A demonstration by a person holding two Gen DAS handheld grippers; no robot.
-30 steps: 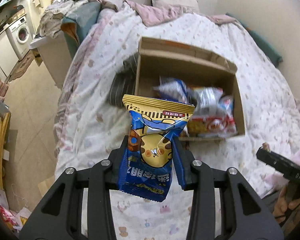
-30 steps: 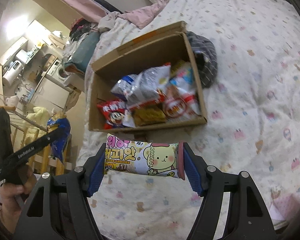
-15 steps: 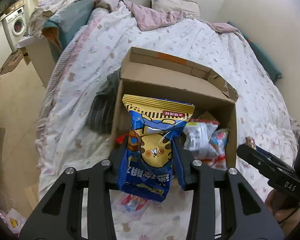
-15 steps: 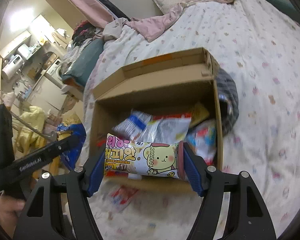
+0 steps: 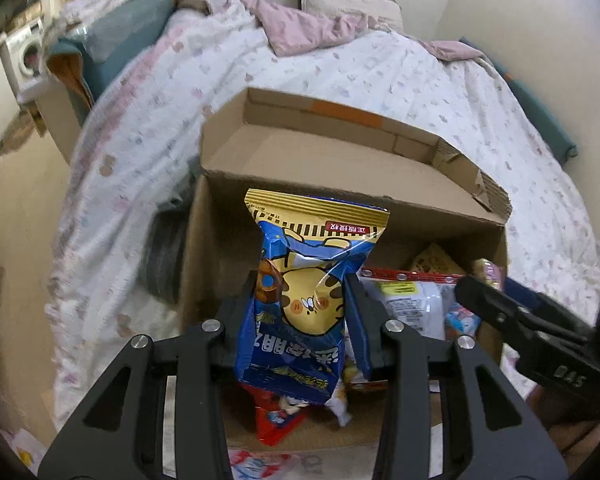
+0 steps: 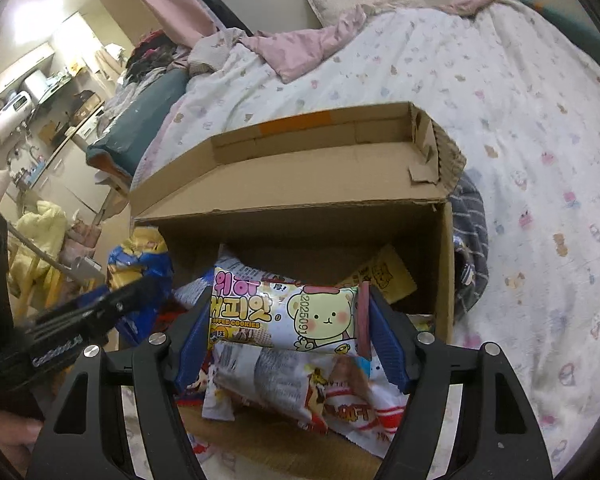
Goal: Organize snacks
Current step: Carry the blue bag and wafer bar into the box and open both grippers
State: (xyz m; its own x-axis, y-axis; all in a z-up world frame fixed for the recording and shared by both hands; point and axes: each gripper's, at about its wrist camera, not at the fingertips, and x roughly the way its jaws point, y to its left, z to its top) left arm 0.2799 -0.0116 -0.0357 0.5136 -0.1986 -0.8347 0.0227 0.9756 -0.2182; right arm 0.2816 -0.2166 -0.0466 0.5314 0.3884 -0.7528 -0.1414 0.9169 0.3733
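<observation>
Over the cardboard box, the left gripper clenched a blue bag, the right gripper a cookie pack; each probably needed lowering before release.

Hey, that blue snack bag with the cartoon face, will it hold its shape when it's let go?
The blue foil snack bag in the left tongs looks puffy, probably light. Creases at the pinch suggest it's soft. It'll likely flop onto packets in the cardboard box.

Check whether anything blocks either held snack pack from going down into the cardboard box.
Nothing visible does. The blue snack bag and cookie pack hang over the open cardboard box; only loose snack packs lie inside.
</observation>
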